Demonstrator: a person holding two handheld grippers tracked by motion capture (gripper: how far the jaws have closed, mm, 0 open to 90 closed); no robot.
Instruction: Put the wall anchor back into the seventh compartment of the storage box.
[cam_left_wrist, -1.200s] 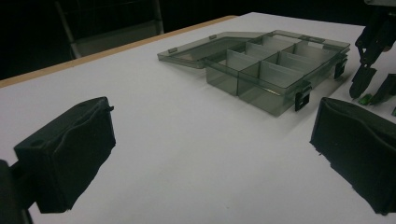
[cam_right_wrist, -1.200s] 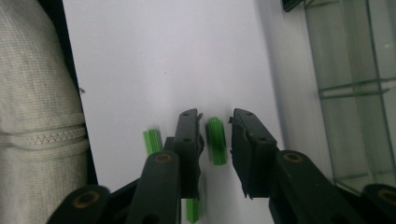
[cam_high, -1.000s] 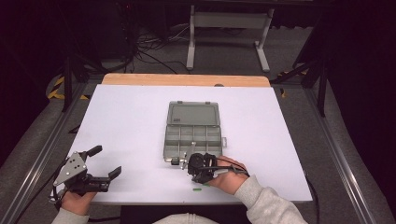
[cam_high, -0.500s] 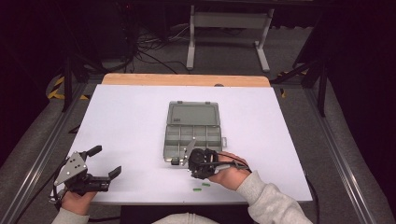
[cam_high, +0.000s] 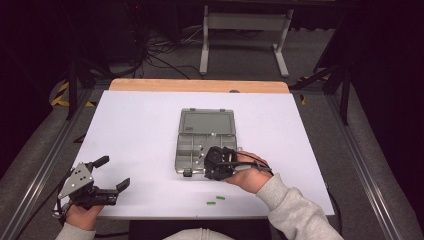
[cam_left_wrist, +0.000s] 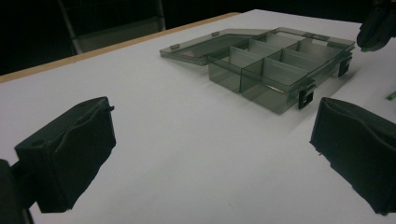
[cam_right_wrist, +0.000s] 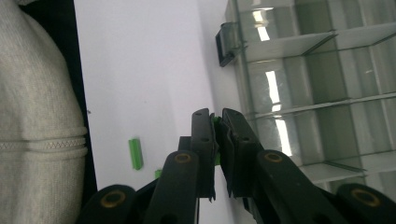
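Right gripper view: my right gripper (cam_right_wrist: 216, 128) pinches a small green plastic piece (cam_right_wrist: 215, 120) beside the clear compartment box (cam_right_wrist: 327, 70) | left gripper (cam_high: 112, 172) gapes wide, near-left.

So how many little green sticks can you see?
3. Two green sticks lie on the white table near the person's edge. One green stick is pinched in the right gripper beside the open compartment box. More may be hidden.

I see a smoky grey box (cam_high: 206, 142), green pieces (cam_high: 214, 200), a white table (cam_high: 135, 130), and black grippers (cam_high: 102, 187).
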